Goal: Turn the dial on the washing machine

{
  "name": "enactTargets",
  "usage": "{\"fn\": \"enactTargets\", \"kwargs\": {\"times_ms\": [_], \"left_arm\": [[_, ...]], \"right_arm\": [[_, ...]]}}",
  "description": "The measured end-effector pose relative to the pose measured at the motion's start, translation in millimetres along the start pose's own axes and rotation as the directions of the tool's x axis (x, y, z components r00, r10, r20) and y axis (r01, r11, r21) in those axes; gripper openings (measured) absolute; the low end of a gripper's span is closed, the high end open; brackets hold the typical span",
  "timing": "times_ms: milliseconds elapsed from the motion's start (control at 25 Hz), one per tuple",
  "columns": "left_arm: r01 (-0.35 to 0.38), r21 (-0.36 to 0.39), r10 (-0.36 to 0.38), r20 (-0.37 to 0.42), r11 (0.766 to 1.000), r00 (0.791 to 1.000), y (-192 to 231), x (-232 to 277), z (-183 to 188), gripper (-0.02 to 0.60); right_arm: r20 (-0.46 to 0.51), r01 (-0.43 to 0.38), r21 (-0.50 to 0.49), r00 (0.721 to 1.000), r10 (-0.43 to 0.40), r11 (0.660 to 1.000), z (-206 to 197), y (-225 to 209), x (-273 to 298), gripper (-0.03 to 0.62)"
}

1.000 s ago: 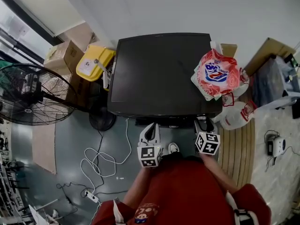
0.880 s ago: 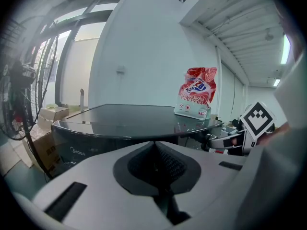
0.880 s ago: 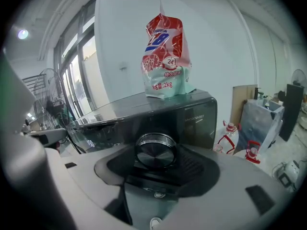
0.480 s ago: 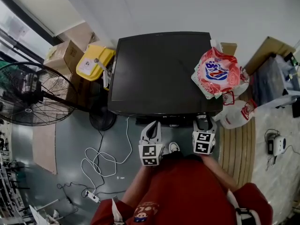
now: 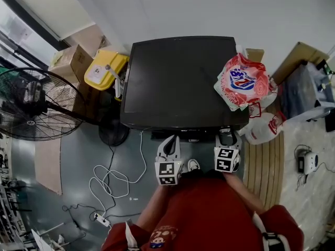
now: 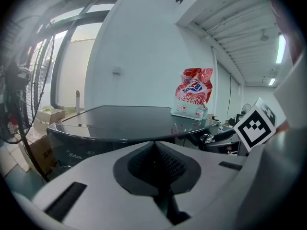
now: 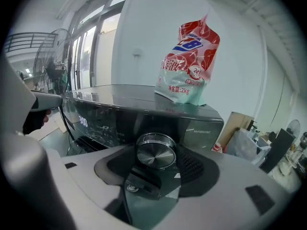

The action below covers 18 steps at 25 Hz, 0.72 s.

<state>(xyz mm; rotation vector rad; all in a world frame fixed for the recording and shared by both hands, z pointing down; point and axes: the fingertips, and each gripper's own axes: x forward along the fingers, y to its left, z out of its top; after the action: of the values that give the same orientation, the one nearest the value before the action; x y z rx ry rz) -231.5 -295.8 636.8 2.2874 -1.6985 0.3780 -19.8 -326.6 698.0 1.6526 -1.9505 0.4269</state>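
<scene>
Washing machine (image 5: 178,82) with a dark glossy lid stands against the far wall, its control panel facing near. Dial (image 7: 155,151), a round brushed-metal knob, sits at the right end of that front panel, just under the lid's near right corner. In the head view the dial itself is hidden under the lid edge and the gripper.

Right gripper (image 5: 226,136) is up against the panel there. In the right gripper view its jaws stand wide and pinch the dial, one pad on each side of the knob. The marker cube sits just near of it, over the person (image 5: 209,213) in a red top.

Left gripper (image 5: 168,143) is held left of the right one, near the middle of the front. Its jaws are pressed together with nothing between them (image 6: 156,145). Touching the panel or not: can't tell.

Lit display (image 7: 82,121) glows on the panel left of the dial, digits too blurred to read.

Red-and-white detergent bag (image 5: 243,82) stands upright on the lid's far right corner. White jug (image 5: 264,128) sits on the floor right of the machine. Yellow container (image 5: 104,69) and cardboard box (image 5: 70,61) are at the far left. Black fan (image 5: 31,103) is left of the machine, and white cables (image 5: 112,179) loop on the floor near left.
</scene>
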Motion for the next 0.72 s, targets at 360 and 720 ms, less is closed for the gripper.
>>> {"fn": "enactTargets", "kwargs": {"times_ms": [360, 720], "left_arm": [[0.002, 0.001, -0.002, -0.001, 1.0, 1.0, 0.6, 0.3, -1.2, 0.009], [0.012, 0.001, -0.012, -0.002, 1.0, 1.0, -2.8, 2.1, -2.0, 0.009]], "right_arm": [[0.008, 0.009, -0.013, 1.0, -0.009, 1.0, 1.0, -0.9, 0.7, 0.276], [0.018, 0.042, -0.094, 0.999, -0.041, 0.995, 3.3, 0.9, -1.1, 0.275]]}}
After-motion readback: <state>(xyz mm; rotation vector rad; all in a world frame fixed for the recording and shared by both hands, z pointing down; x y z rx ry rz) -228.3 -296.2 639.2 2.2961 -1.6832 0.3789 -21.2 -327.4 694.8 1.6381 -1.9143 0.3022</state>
